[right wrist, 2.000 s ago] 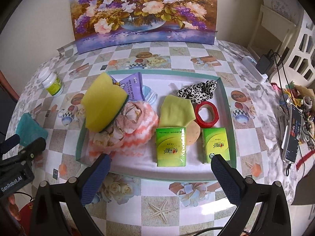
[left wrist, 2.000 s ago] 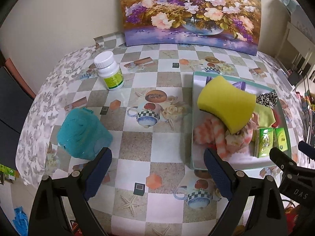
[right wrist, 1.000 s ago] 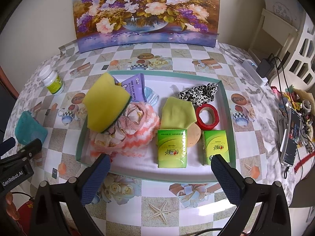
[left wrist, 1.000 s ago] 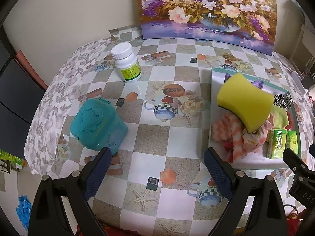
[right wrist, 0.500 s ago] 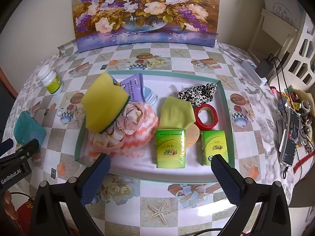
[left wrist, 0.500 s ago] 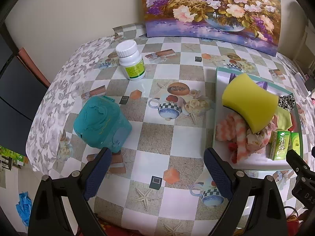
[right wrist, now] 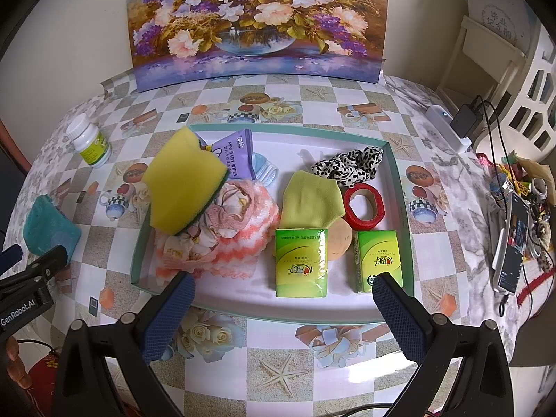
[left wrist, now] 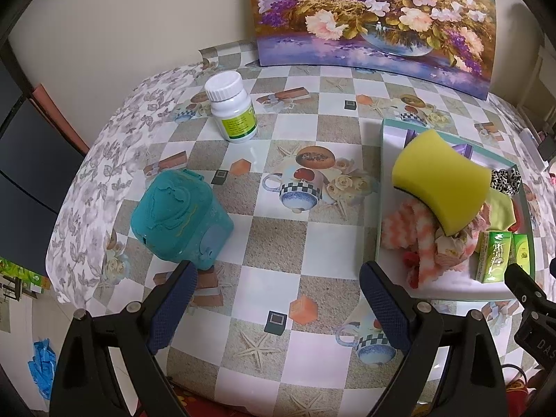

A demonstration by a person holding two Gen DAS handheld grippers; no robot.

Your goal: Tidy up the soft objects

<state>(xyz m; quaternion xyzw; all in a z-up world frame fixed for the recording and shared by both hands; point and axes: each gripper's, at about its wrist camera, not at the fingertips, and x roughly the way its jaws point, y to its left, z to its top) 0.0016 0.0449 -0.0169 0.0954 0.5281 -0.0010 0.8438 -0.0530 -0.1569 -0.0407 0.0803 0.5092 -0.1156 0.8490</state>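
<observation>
We hold both tongs wide open and empty: left gripper point(left wrist: 278, 299) beside the teal pouch point(left wrist: 180, 217), right gripper point(right wrist: 283, 307) before the tray point(right wrist: 399, 187).

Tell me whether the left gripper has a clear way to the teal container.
Probably yes. The left gripper is open and empty, and the teal container stands alone on the tablecloth, just ahead of its left finger. Nothing lies between; the pill bottle stands well beyond.

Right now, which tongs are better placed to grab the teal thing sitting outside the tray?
Left. The open left tongs sit just short of the teal object; the right tongs face the tray.
</observation>
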